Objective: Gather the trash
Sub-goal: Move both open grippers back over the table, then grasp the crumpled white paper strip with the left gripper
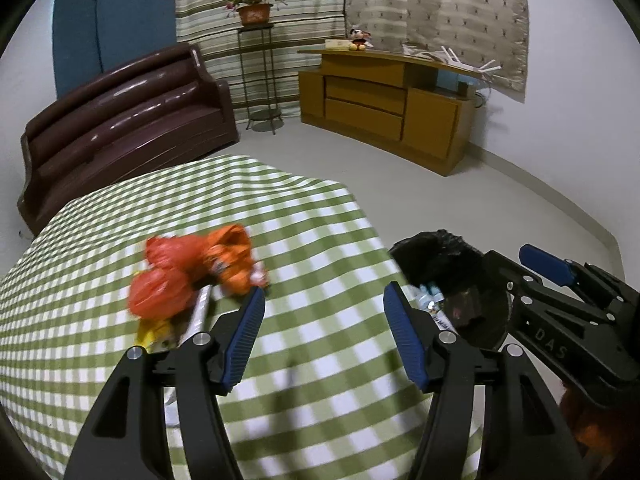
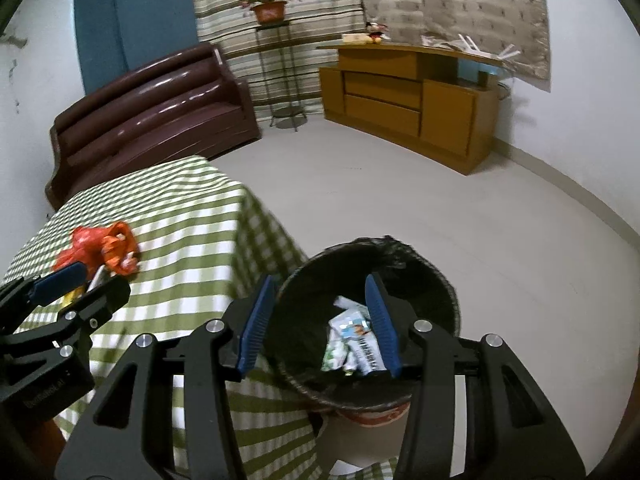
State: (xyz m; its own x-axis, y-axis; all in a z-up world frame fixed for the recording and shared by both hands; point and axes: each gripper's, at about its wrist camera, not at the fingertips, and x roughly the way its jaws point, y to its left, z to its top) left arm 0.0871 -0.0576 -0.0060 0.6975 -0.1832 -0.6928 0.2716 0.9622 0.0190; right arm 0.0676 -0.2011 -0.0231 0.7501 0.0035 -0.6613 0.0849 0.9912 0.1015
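Here the right gripper, jaws spread and empty, hangs above the round black-lined trash bin holding white wrappers. Left of that bin, the left gripper, also spread and empty, hovers near crumpled orange plastic bags on the green-checked tablecloth.

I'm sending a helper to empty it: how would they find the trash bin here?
Start at the table with the green-and-white checked cloth. The trash bin stands on the pale floor just off that table's corner, lower than the tabletop. It is round, lined with a black bag, and holds white and green wrappers, unlike the orange-red bags lying on the cloth.
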